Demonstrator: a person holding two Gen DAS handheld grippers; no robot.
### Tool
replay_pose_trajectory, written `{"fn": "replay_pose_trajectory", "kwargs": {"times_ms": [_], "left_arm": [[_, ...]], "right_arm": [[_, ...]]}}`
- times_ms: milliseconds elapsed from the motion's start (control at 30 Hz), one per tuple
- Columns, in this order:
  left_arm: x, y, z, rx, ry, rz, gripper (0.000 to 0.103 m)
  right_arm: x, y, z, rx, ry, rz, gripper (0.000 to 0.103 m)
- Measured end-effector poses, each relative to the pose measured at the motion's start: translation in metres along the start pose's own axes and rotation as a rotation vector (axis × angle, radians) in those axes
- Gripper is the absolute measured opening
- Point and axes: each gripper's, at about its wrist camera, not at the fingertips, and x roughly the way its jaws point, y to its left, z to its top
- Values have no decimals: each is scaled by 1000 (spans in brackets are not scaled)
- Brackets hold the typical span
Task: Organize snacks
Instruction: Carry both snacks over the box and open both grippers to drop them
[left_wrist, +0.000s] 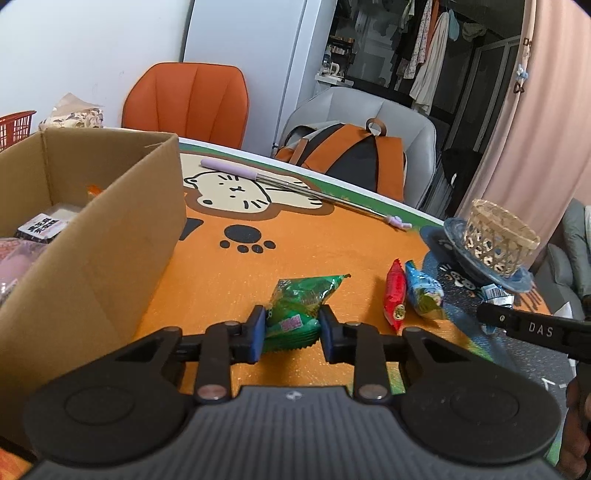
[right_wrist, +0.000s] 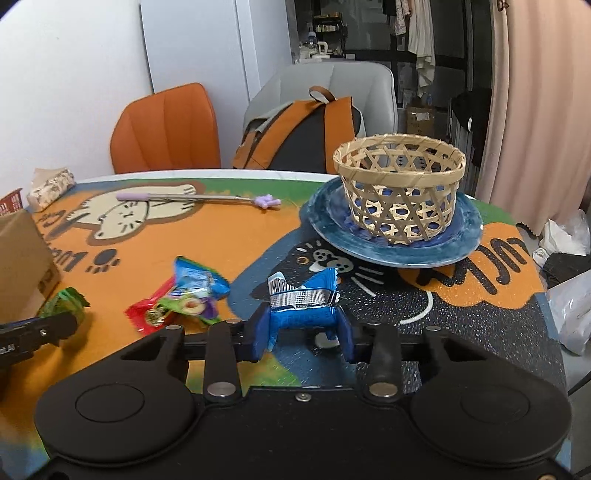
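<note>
**Now both claws are on a packet: lift and sort**

Clearly you are at the pick-up step. Your left claw (left_wrist: 291, 332) is pinching the crinkled green foil snack packet (left_wrist: 301, 306), low and centre in its view, on the orange cat-print surface (left_wrist: 229, 280). Your right claw (right_wrist: 304, 332) is pinching the blue and silver foil snack packet (right_wrist: 303, 306), low centre in its own view.

Next, I judge, each packet needs lifting clear and carrying to a container, without loosening the grip.

The left view alone shows inside the open brown cardboard box (left_wrist: 110, 236) at left, already holding packets. The right view alone shows that the round woven bamboo basket (right_wrist: 399, 192) on the blue glazed plate (right_wrist: 461, 243), upper right, is empty. The red packet (right_wrist: 147, 310) and light blue packet (right_wrist: 195, 291) lie touching, left of centre.
</note>
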Motion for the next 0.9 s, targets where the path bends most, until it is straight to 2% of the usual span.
{"fn": "replay_pose_trajectory", "kwargs": {"times_ms": [200,500,900], "left_arm": [[-17,6,8,-20,-29,-17,29],[-56,20,27,-40,-117,-29,29],[-90,42,47,-66,-189,-24,29]], "right_arm": [[-22,16,7,-1,-41,16,38],[-54,57,22,-57,-112,75,38],[-72,101,33,-84,-158,150,38]]}}
